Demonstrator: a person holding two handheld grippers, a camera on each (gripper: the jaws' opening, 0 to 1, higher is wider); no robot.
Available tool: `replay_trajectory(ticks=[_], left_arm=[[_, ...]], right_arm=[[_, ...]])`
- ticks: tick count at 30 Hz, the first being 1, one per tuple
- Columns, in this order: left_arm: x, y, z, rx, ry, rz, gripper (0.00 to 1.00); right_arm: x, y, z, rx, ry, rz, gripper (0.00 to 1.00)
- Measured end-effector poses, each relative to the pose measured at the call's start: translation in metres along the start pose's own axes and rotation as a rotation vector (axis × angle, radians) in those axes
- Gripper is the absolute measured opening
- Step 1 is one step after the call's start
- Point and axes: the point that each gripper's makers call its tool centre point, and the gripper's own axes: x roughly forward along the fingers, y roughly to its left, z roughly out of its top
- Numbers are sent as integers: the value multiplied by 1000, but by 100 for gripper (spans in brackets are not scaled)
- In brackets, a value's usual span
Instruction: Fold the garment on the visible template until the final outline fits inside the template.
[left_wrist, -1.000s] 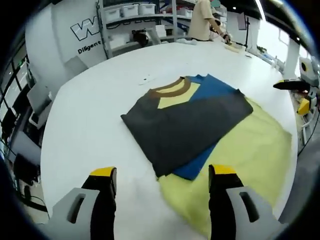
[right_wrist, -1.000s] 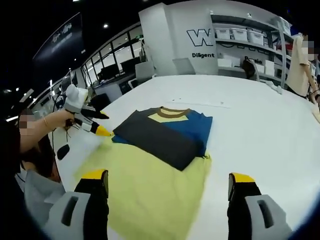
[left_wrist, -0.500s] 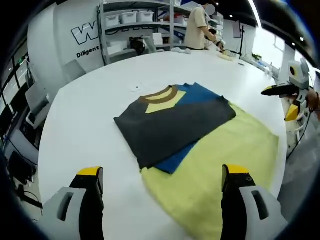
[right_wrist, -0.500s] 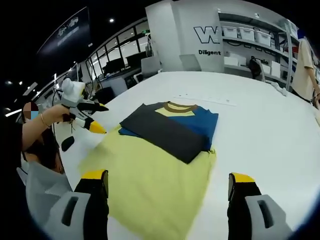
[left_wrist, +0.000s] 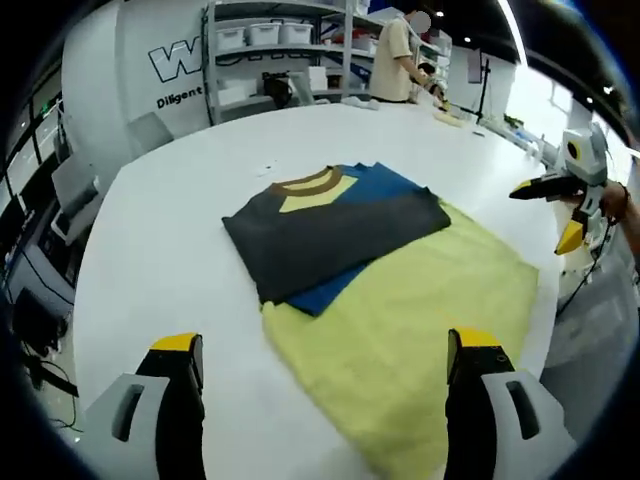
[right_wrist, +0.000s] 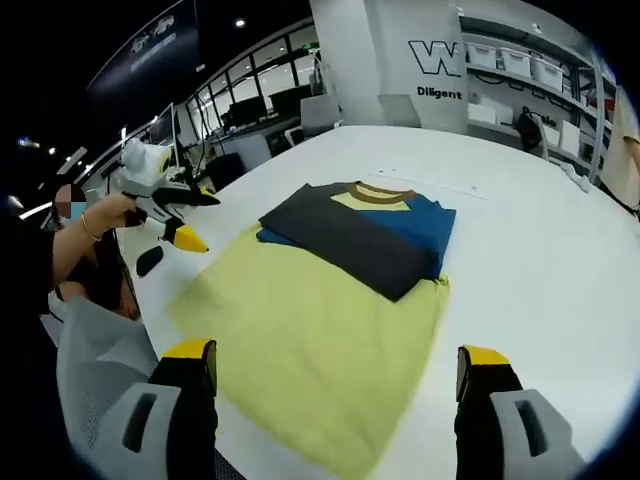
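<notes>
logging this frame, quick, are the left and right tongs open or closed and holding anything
Left tongs: open, holding nothing, above the table near the yellow template.
Right tongs: open, holding nothing, over the yellow template.

On the white wall (left_wrist: 130, 60) behind the table, my left gripper view catches a large outlined "W", the rest of the word cut off by shelving (left_wrist: 270, 50), with "Diligent" in smaller dark letters beneath it. My right gripper view shows the same wall (right_wrist: 400, 60): the outlined "W" and "Diligent" under it, again cut short at the shelving (right_wrist: 520, 80). A dark hanging panel (right_wrist: 150, 50) at upper left carries pale lettering too blurred for me to read.
</notes>
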Motion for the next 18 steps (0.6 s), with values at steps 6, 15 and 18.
replay_trajectory(ticks=[6, 15, 18], left_arm=[[-9, -9, -17, -11, 26, -12, 98], [-19, -22, -38, -40, 49, -38, 95], [-23, -24, -46, -45, 60, -30, 94]], right_arm=[[0, 3, -15, -15, 41, 14, 99], [-4, -6, -25, -7, 36, -1, 97], [-4, -7, -31, -6, 46, -1, 96]])
